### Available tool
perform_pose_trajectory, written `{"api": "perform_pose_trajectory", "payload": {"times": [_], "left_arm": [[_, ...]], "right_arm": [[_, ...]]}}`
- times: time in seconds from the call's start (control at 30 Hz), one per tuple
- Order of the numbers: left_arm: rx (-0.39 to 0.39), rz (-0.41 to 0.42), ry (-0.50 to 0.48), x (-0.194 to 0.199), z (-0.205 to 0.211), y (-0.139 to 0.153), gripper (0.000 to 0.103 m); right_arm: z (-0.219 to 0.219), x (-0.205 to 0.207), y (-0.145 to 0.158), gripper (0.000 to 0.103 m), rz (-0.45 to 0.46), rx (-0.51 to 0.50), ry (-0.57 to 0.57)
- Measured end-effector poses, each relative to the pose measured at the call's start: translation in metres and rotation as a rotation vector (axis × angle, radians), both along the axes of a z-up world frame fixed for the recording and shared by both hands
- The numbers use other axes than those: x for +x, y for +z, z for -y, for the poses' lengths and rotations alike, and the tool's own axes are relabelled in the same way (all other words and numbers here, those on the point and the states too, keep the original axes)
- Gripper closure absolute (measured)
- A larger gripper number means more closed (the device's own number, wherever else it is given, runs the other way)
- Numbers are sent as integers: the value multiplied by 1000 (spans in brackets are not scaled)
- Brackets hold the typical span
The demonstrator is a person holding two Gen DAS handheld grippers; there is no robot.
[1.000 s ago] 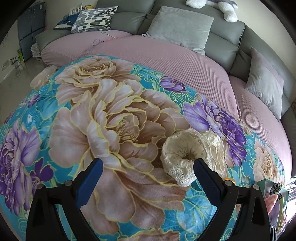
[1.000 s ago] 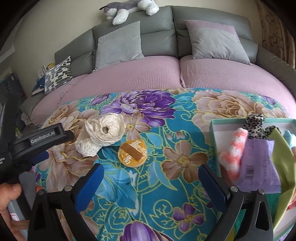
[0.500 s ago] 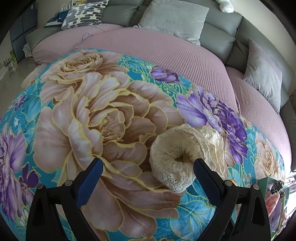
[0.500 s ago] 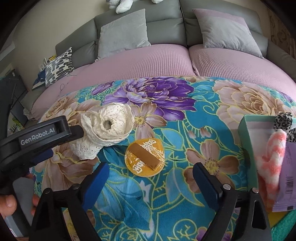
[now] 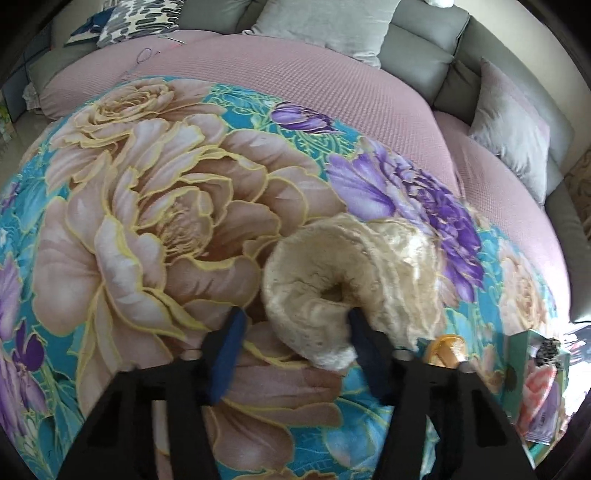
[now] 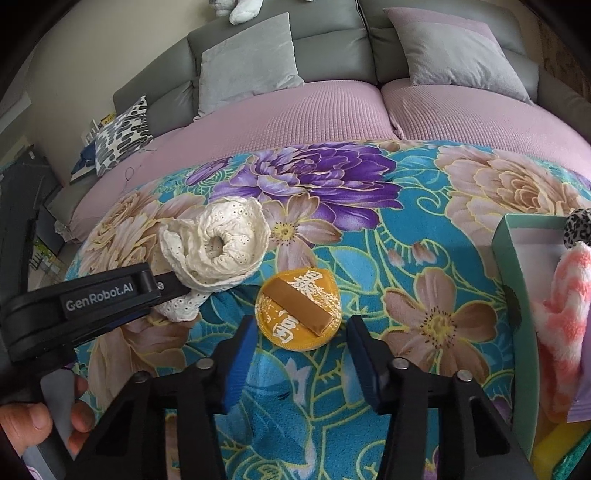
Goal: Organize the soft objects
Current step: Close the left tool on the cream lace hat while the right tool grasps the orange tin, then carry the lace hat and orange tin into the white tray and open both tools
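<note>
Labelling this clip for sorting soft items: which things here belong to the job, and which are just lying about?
Part of the job:
cream lace roll, at the left claw
orange round pad, ahead of the right claw
green box holding a pink striped cloth

Just lying about:
grey cushions
patterned cushion
plush toy

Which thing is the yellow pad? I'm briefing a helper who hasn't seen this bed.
Find the floral blanket covering the bed. On it, left of the green box and right of the cream lace roll, lies the yellow pad. It alone is flat, round and golden, with white characters and a tan strap across it.
</note>
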State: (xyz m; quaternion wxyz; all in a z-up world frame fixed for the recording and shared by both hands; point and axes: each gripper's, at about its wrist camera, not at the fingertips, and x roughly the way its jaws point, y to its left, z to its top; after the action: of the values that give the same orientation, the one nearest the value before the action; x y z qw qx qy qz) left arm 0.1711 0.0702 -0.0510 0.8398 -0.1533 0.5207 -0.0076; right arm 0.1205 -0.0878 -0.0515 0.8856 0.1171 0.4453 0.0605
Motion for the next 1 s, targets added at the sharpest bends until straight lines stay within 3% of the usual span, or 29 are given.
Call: {"api": "perform_pose_trajectory", "payload": {"times": [0.2, 0.43, 1.0], "left_arm": [[-57, 6, -37, 0, 6, -2, 86], [-122, 18, -36, -4, 3, 4, 89], [-101, 123, -95, -48, 18, 56, 90]], "right_arm": [[0, -1, 0, 56, 7, 14, 3], [5, -8, 8, 56, 19, 31, -10], [35, -70, 59, 56, 124, -17, -79]]}}
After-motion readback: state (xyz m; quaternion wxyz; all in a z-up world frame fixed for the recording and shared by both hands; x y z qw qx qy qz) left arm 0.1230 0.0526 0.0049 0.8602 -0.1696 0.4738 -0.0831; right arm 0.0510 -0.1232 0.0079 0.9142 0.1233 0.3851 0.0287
